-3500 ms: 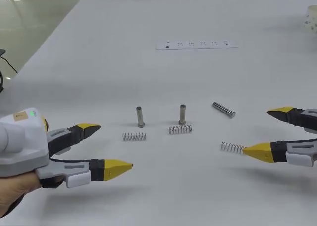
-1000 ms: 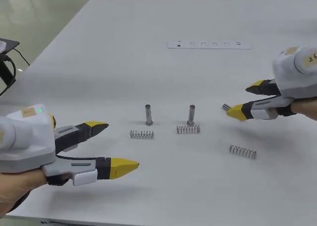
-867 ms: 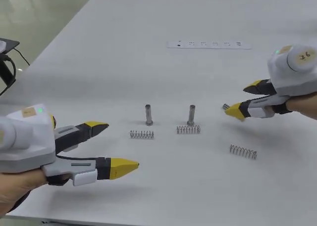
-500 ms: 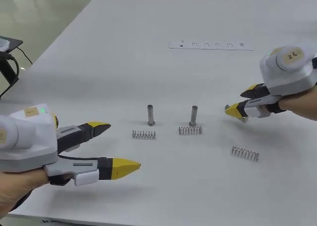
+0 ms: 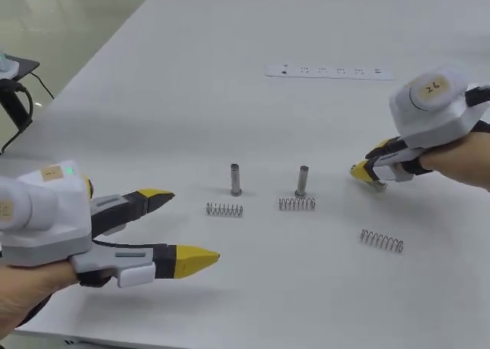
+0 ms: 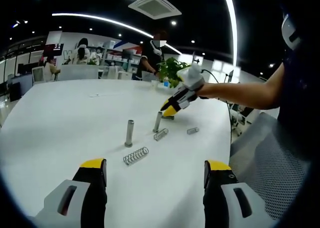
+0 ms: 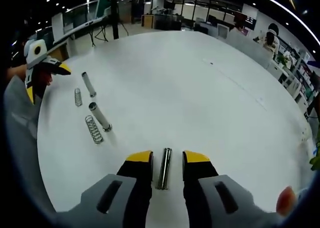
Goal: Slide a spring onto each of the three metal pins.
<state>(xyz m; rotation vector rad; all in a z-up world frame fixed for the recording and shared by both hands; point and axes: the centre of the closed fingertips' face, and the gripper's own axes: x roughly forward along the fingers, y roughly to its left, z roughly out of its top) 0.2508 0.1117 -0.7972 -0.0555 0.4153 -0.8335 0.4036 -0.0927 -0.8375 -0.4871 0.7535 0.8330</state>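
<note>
Three springs counted flat on the table [image 5: 191, 96]: left spring [image 5: 224, 210] just before left pin [image 5: 235, 179], middle spring [image 5: 297, 203] just before middle pin [image 5: 303, 181], both pins upright; right spring [image 5: 381, 241] alone, apart toward the right. Located third pin [image 7: 163, 175] lying between right gripper [image 7: 166, 158] jaws, narrowed, slim gaps either side, not clamped. Noted left gripper [image 5: 184, 225] spread wide, empty.

Yellow tips and black shanks mark the left tongs [image 5: 195, 226] and right tongs [image 5: 364, 172]; the table [image 5: 191, 96] is plain white, the pins [image 5: 235, 179] and springs [image 5: 224, 210] silver, the power strip [image 5: 329, 72] at twelve o'clock white.
</note>
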